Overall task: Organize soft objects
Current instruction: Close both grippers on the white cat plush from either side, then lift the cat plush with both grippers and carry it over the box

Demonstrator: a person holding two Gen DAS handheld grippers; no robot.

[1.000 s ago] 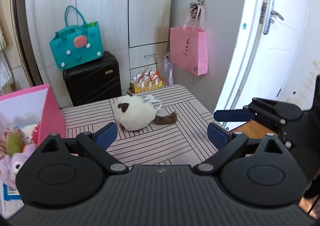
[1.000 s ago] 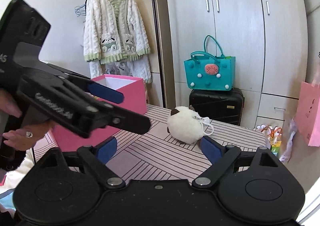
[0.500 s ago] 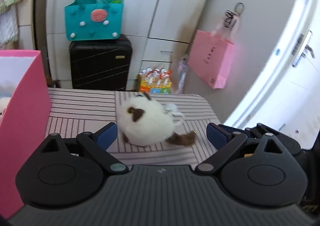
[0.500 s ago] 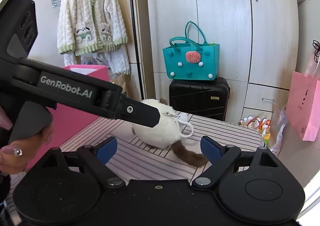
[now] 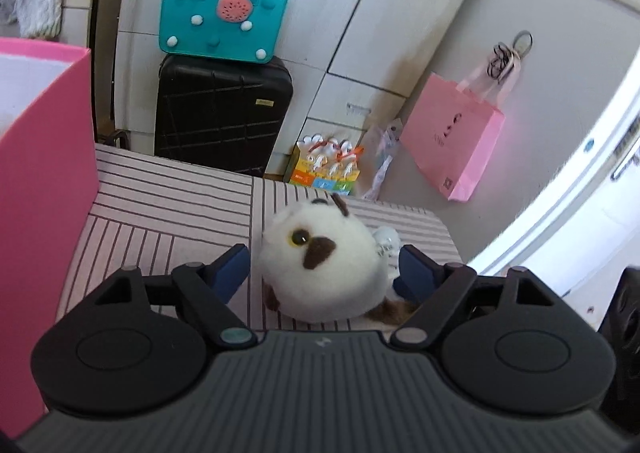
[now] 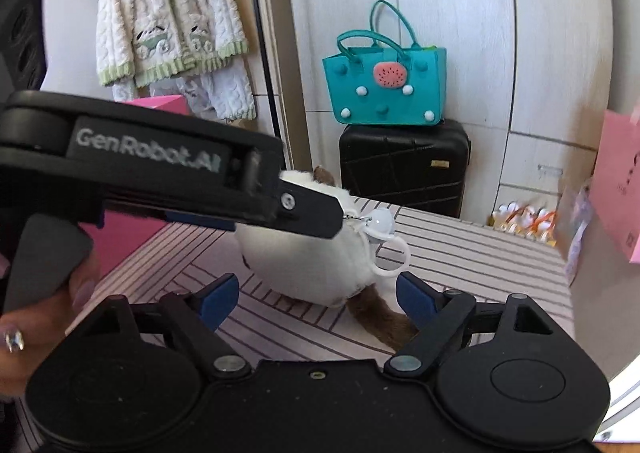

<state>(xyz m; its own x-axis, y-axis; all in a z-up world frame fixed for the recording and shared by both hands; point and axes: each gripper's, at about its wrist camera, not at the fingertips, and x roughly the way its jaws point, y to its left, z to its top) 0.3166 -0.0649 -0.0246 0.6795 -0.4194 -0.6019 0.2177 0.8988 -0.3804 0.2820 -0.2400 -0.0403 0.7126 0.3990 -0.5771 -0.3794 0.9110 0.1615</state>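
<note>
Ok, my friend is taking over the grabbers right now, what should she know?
Left tool: jaws closing around the white plush cat, one on each side; pads not yet pressing.
Right tool: jaws closing, nothing gripped; the cat's brown tail lies between them.
The cat lies on the striped table, its white keyring on the side facing the right tool.
The pink box stands at the table's left edge; its inside is hidden.
Done: both tools brought up to the cat.
Left: finish the grip, lift it, probably drop it into the pink box.
</note>
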